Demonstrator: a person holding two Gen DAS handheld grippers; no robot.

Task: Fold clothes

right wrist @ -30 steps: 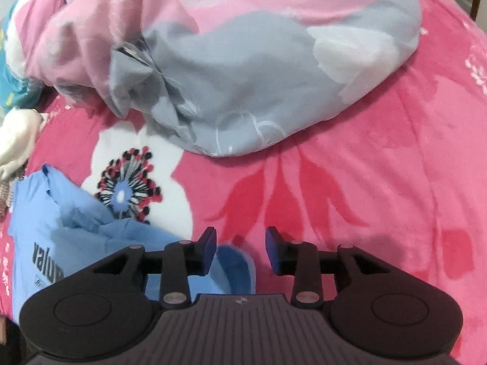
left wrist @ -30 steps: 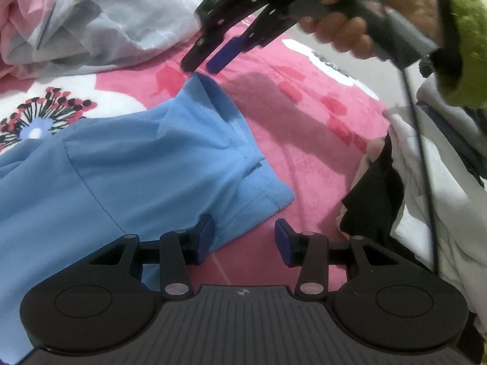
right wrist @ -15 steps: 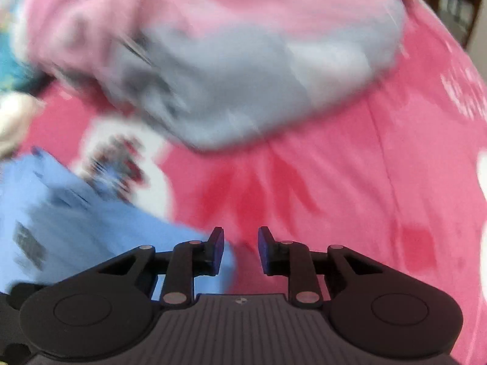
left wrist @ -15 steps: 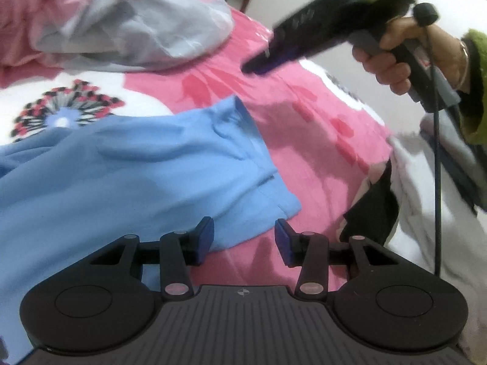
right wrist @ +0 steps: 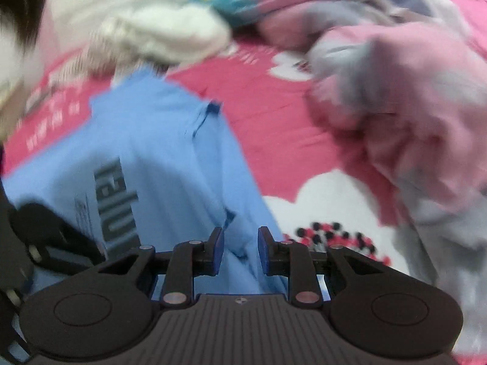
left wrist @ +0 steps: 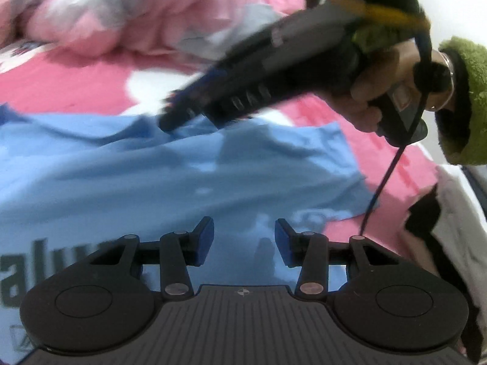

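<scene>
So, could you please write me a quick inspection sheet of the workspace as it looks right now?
Surface: pink floral blanket covering a bed.
Job's things: blue T-shirt with dark lettering, spread out and wrinkled.
Clutter: pink and grey bedding bunched beyond the shirt; white and black clothes heaped to one side; white fluffy item at the far edge.
Grippers: left gripper open above the shirt, nothing between its fingers; right gripper narrowly open with a shirt fold in the gap, pads not seen pressing.
Cables: black cable hanging from the right gripper's handle.
Surroundings: green fuzzy sleeve at the right hand; pale wall behind.
</scene>
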